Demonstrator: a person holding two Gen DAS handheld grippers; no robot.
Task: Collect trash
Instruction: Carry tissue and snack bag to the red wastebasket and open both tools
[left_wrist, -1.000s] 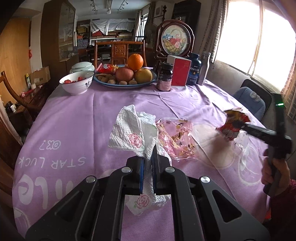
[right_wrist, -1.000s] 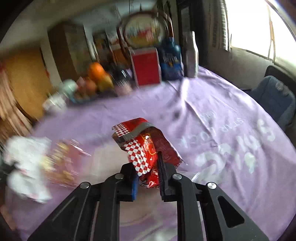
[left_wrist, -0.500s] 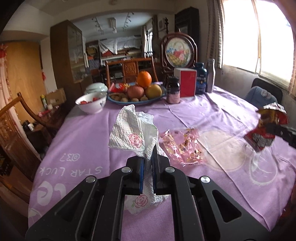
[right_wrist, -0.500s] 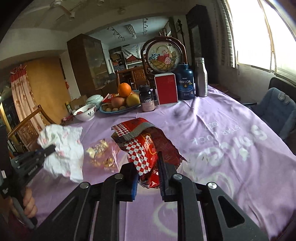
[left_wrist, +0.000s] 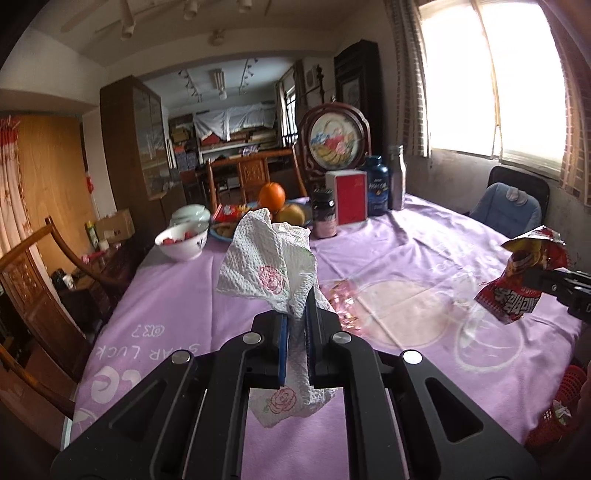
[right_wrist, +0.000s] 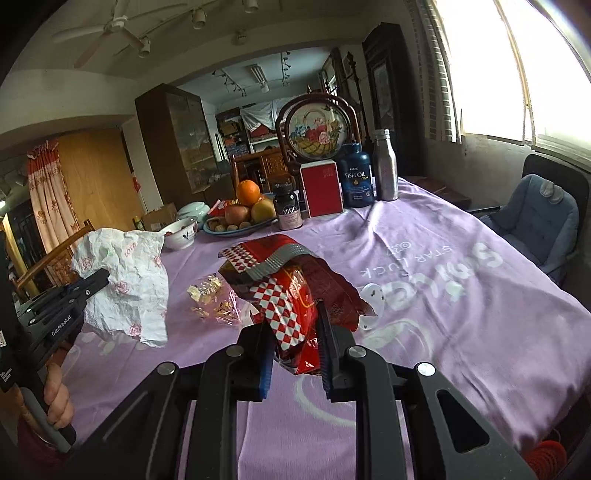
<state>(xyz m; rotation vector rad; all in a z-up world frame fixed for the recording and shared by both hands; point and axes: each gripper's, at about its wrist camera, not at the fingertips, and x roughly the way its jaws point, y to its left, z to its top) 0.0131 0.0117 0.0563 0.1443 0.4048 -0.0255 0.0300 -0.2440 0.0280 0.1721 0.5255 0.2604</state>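
a table (left_wrist: 424, 240) under a purple cloth (right_wrist: 461, 295) printed with white letters fills both views. at its far end stand a round framed picture of a flower basket (right_wrist: 319, 133), a red box (right_wrist: 321, 190), a blue fish oil bottle (right_wrist: 355, 179), a silver bottle (right_wrist: 385, 170), a dark jar (right_wrist: 289, 212), a plate of fruit (right_wrist: 242, 218) and a white bowl (left_wrist: 181, 242).

the left gripper (left_wrist: 295, 325) is lifted off the cloth with its jaws pinched narrow on a crumpled white paper towel (left_wrist: 271, 269) with pink roses, which sticks up above the fingers and hangs down below them. the right gripper (right_wrist: 293, 332) is also off the cloth, jaws clamped narrow on a torn red snack bag (right_wrist: 291, 291) with a checked edge.

a clear candy wrapper (right_wrist: 214, 299) with gold specks lies flat on the cloth, between the two grippers and apart from both. a red mesh basket (left_wrist: 557, 410) shows below the table's near right edge.
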